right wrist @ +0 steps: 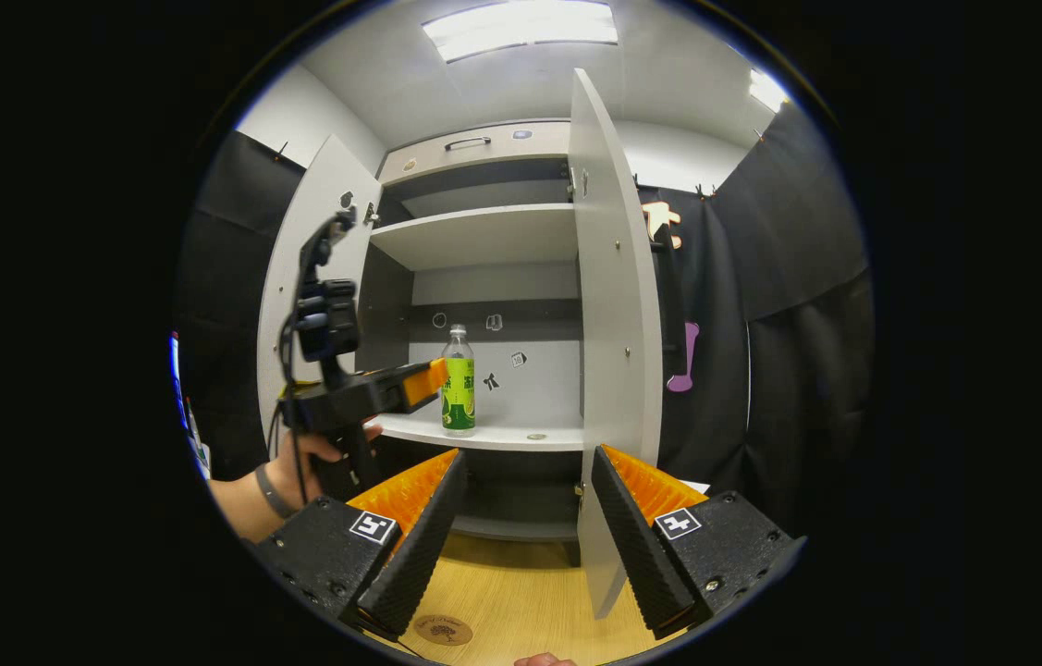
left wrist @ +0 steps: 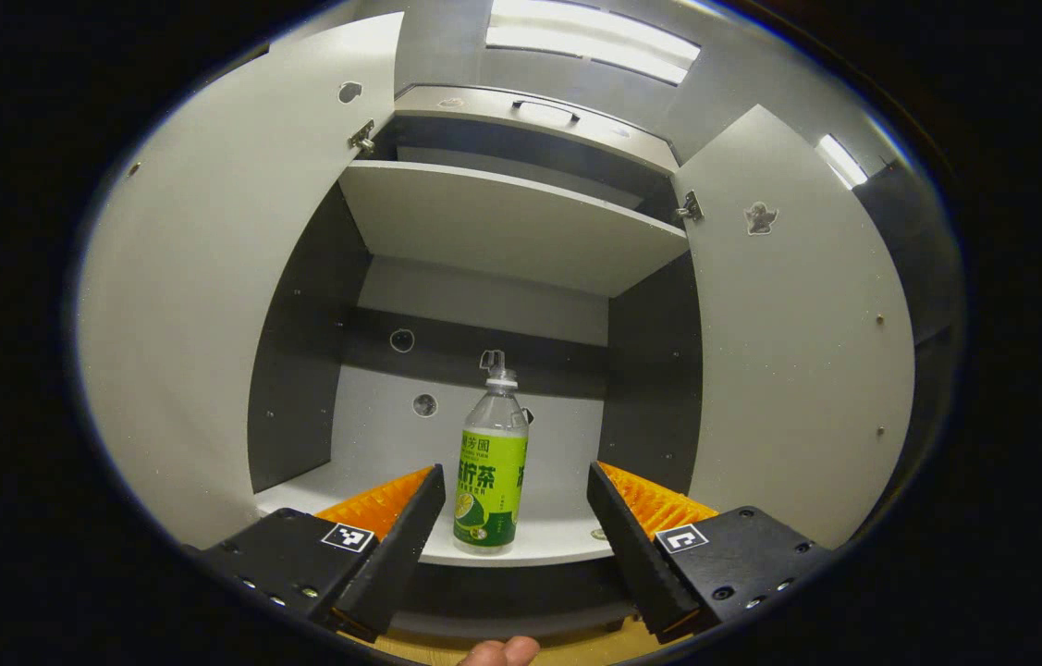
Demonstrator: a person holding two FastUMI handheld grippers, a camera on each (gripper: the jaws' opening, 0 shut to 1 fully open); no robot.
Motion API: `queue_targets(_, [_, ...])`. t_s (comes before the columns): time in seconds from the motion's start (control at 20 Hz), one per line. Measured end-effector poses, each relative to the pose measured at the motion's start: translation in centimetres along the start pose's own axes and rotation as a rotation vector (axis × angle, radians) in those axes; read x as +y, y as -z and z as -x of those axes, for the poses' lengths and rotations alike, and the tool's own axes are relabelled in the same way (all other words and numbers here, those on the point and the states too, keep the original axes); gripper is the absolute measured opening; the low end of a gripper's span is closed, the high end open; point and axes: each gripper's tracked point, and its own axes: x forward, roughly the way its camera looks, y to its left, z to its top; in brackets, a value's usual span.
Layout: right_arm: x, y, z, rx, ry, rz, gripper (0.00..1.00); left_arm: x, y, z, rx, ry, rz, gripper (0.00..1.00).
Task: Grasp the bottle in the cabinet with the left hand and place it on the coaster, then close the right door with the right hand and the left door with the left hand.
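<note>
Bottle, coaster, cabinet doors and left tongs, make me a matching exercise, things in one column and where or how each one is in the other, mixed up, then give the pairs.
Things:
1. bottle
2. coaster
3. right door
4. left tongs

Places or states:
A. swung open, edge toward the right gripper view's camera
B. upright on the lower cabinet shelf
C. open, a finger either side of the bottle, not touching it
D. flat on the wooden surface in front of the cabinet

Pairs: 1-B, 2-D, 3-A, 4-C
</note>
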Motion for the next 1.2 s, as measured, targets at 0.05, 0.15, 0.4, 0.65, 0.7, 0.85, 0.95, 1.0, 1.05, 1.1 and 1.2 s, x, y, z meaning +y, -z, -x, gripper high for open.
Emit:
queue_targets(0.05, [-0.1, -0.1, 0.0, -0.002, 0.002, -0.001, 0.84, 0.2, 0.1, -1.2, -0.006, -0.009, -0.021, 0.95])
queue_targets(0.15, [-0.2, -0.3, -0.1, -0.007, 0.006, 0.002, 0.84, 0.2, 1.0, -3.3, 0.008, -0.018, -0.038, 0.95])
queue_targets(0.4, [-0.8, -0.4, -0.4, -0.005, 0.015, 0.008, 0.84, 1.6, 3.8, -7.3, 0.06, -0.067, -0.043, 0.95])
queue_targets(0.65, [-1.1, -0.3, -1.0, 0.0, 0.017, 0.005, 0.84, 2.4, 5.6, -9.4, 0.095, -0.089, -0.035, 0.94])
queue_targets(0.7, [-1.1, -0.3, -1.1, -0.002, 0.02, 0.006, 0.84, 2.3, 5.8, -9.6, 0.102, -0.087, -0.029, 0.95])
queue_targets(0.85, [-1.4, -0.4, -1.2, -0.007, 0.028, 0.007, 0.84, 2.4, 5.6, -10.3, 0.103, -0.073, -0.006, 0.95])
queue_targets(0.95, [-1.5, -0.3, -1.3, -0.005, 0.032, 0.007, 0.84, 2.4, 5.5, -10.7, 0.102, -0.071, -0.003, 0.94])
queue_targets(1.0, [-1.7, -0.3, -1.4, -0.005, 0.036, 0.006, 0.84, 2.3, 5.4, -10.8, 0.097, -0.067, -0.002, 0.94])
queue_targets(1.05, [-1.8, -0.2, -1.4, -0.002, 0.04, 0.005, 0.84, 2.3, 5.1, -11.0, 0.092, -0.063, -0.003, 0.94])
queue_targets(1.1, [-1.9, -0.2, -1.4, -0.001, 0.043, 0.004, 0.84, 2.4, 5.0, -11.1, 0.087, -0.064, -0.008, 0.93])
queue_targets(1.2, [-2.0, -0.1, -1.4, -0.002, 0.045, 0.0, 0.84, 2.6, 4.6, -11.1, 0.082, -0.067, -0.024, 0.92])
